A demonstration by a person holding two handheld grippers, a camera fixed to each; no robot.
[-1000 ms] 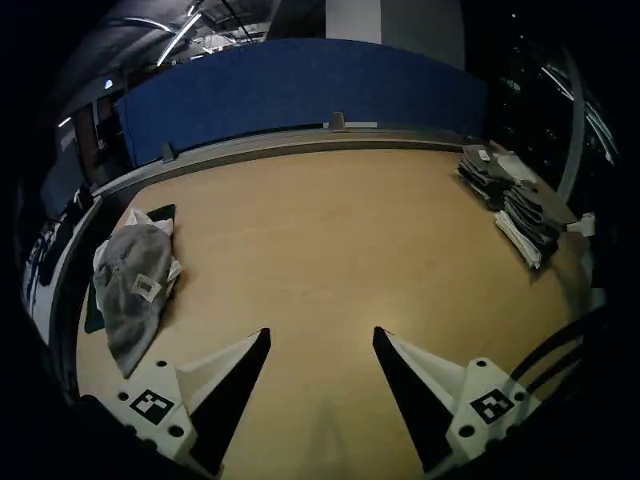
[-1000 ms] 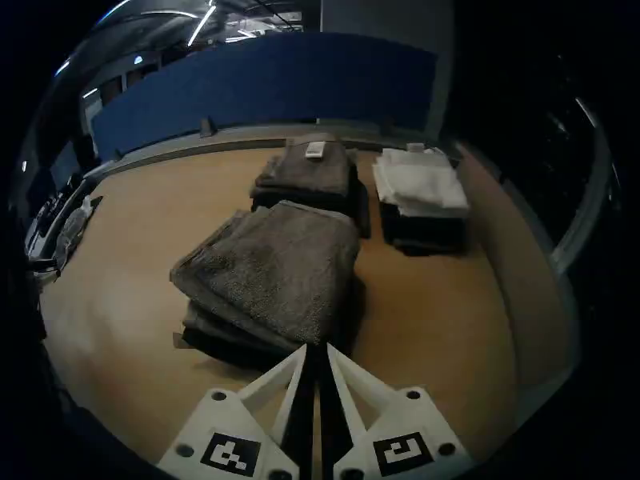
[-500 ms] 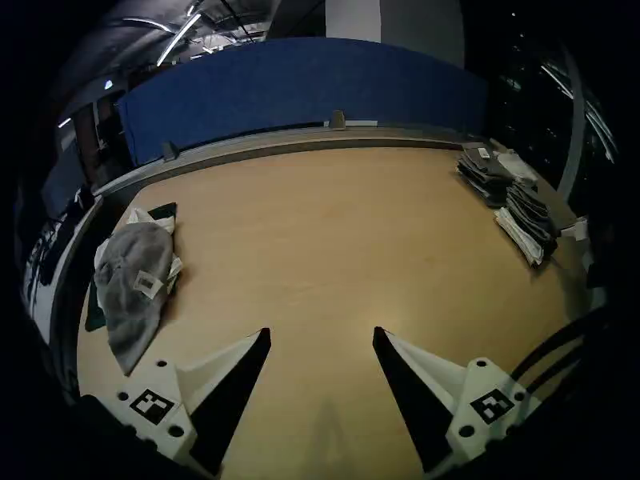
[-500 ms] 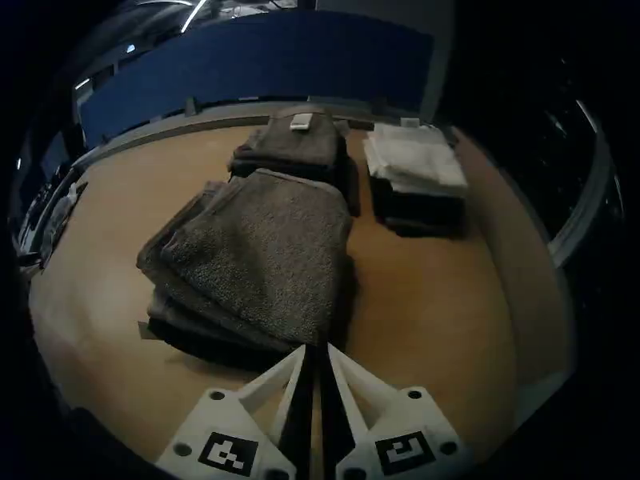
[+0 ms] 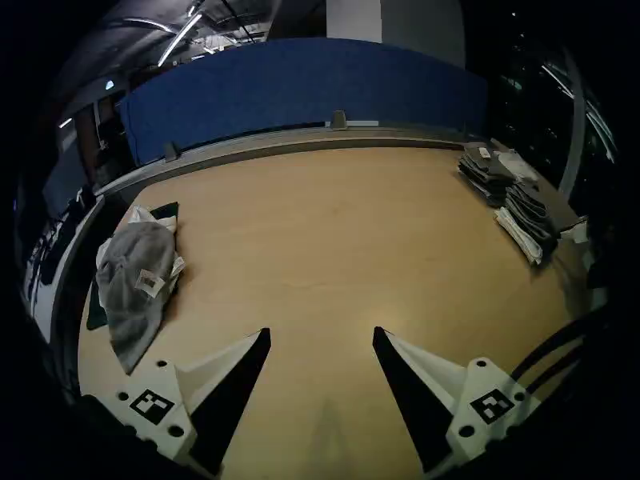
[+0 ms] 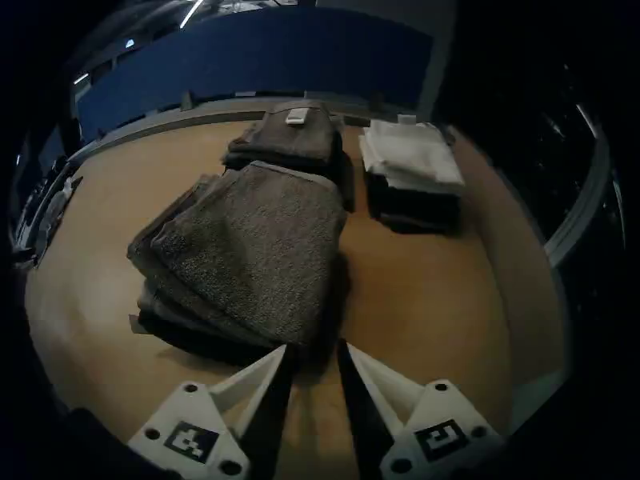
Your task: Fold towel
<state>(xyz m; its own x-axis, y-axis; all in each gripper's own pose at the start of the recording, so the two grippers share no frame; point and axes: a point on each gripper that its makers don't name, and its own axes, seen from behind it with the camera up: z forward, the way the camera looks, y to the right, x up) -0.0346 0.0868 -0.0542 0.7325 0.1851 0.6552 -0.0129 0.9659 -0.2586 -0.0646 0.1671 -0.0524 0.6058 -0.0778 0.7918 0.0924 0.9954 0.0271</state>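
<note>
A folded dark grey towel (image 6: 248,248) lies on top of a stack of folded towels on the wooden table (image 6: 424,304). My right gripper (image 6: 314,348) is at the towel's near corner, its fingers slightly parted and open, with the corner just ahead of the tips. My left gripper (image 5: 320,332) hovers wide open over bare table (image 5: 336,240) with nothing between its fingers. To its left lies a crumpled light grey towel (image 5: 136,280) with a tag, on top of a pile near the table's edge.
Behind the folded towel stand a second grey stack (image 6: 296,136) and a stack topped with white towels (image 6: 408,152). The left gripper view has these stacks (image 5: 520,216) at the far right. A blue partition (image 5: 304,88) runs along the table's back edge.
My right gripper's fingers have parted from shut to slightly open at the folded towel's corner and moved a bit closer. The left gripper has stayed still.
</note>
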